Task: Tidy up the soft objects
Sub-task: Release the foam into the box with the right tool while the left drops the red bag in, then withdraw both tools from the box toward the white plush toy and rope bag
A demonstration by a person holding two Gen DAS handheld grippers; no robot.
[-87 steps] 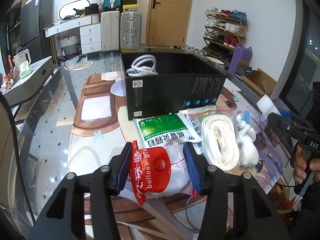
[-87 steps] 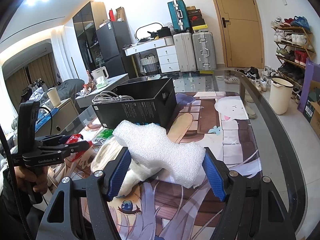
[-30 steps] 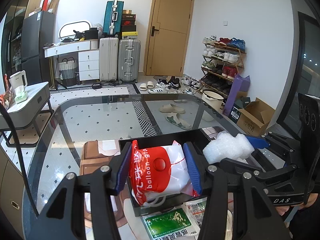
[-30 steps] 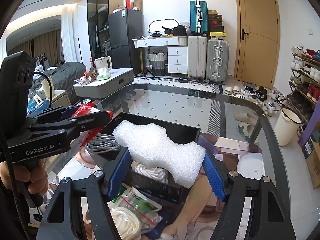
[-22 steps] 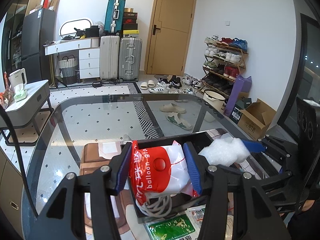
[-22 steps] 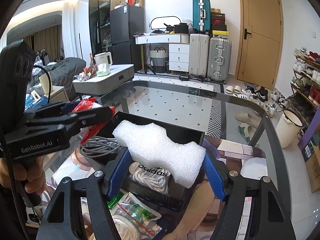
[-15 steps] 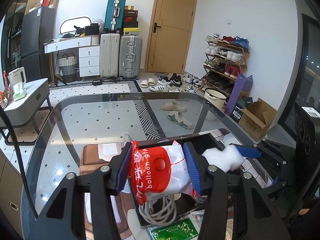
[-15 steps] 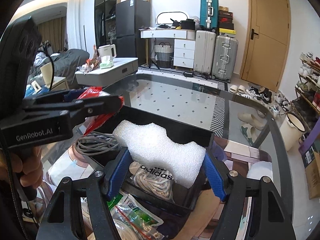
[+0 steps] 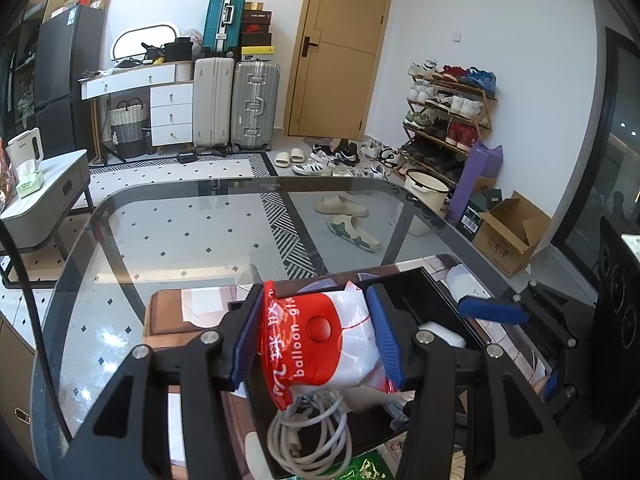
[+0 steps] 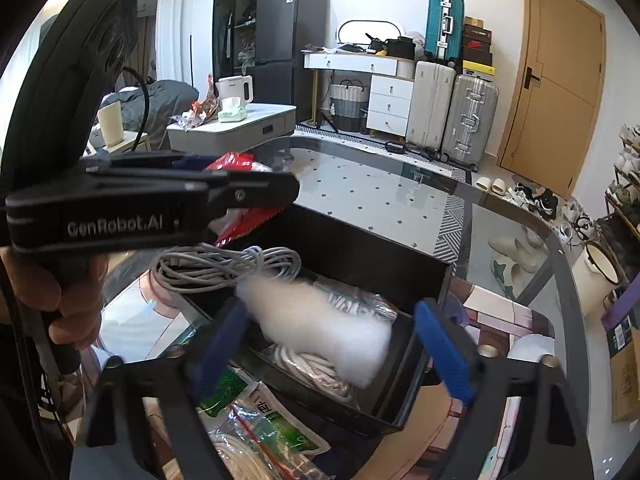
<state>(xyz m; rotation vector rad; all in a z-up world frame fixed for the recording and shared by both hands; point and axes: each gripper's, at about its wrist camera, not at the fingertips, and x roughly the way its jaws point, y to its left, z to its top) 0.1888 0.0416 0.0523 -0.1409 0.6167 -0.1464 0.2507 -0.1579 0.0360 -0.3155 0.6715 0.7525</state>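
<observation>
My left gripper (image 9: 316, 336) is shut on a red and white balloon bag (image 9: 320, 340) and holds it above the black box (image 9: 436, 292). In the right wrist view the left gripper (image 10: 256, 196) hovers over the box's left side with the bag (image 10: 240, 216). My right gripper (image 10: 332, 344) is open over the box (image 10: 380, 260). The white foam piece (image 10: 320, 328) lies loose between its fingers, down in the box on a white rope coil (image 10: 308, 364). A grey cable coil (image 10: 224, 264) lies in the box too.
The box stands on a glass table (image 9: 180, 232) with a printed mat (image 10: 496, 312). In front of the box lie a green packet (image 10: 256, 412) and a bagged white rope (image 10: 240, 460). A side table (image 10: 240, 128), suitcases and a shoe rack (image 9: 448, 120) stand around.
My right gripper has opened and the foam piece has dropped from it into the box. My left gripper has stayed shut on the balloon bag and moved on over the box.
</observation>
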